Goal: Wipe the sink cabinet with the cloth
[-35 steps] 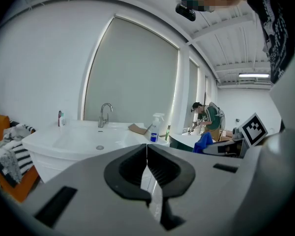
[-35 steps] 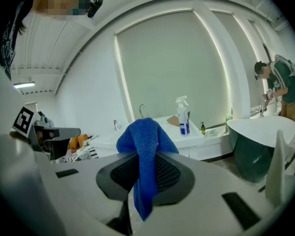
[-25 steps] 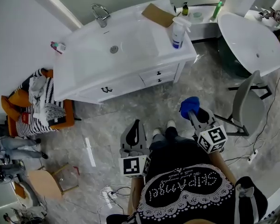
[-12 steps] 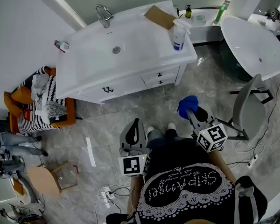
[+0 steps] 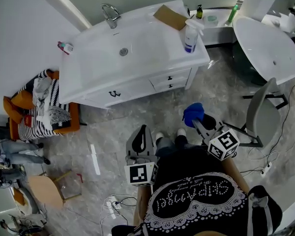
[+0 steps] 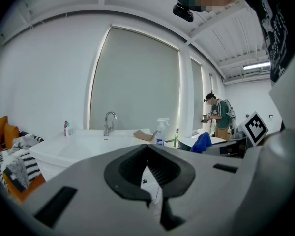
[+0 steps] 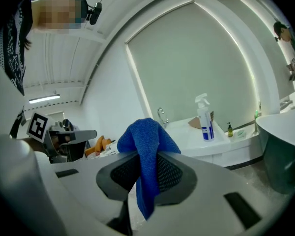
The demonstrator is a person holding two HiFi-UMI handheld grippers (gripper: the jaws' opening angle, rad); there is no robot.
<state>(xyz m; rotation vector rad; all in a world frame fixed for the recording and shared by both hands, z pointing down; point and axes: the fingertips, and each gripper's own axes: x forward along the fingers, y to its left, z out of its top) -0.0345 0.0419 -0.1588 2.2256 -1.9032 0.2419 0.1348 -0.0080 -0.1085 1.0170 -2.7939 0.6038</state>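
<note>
Right gripper (image 7: 147,173) has its jaws clamped on a blue terry cloth (image 7: 146,141), which drapes over the tips. Left gripper (image 6: 147,163) has its jaws together and holds nothing. The white sink cabinet (image 5: 132,90) stands ahead, well apart, its long axis crosswise. The cloth faces its drawer end, so the likely reach is straight forward.

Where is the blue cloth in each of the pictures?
Head view: the blue cloth is just right of centre.
Left gripper view: the blue cloth is small, right of centre.
Right gripper view: the blue cloth hangs in the middle, pinched between the fingers.
Shared landmark: the spray bottle.
</note>
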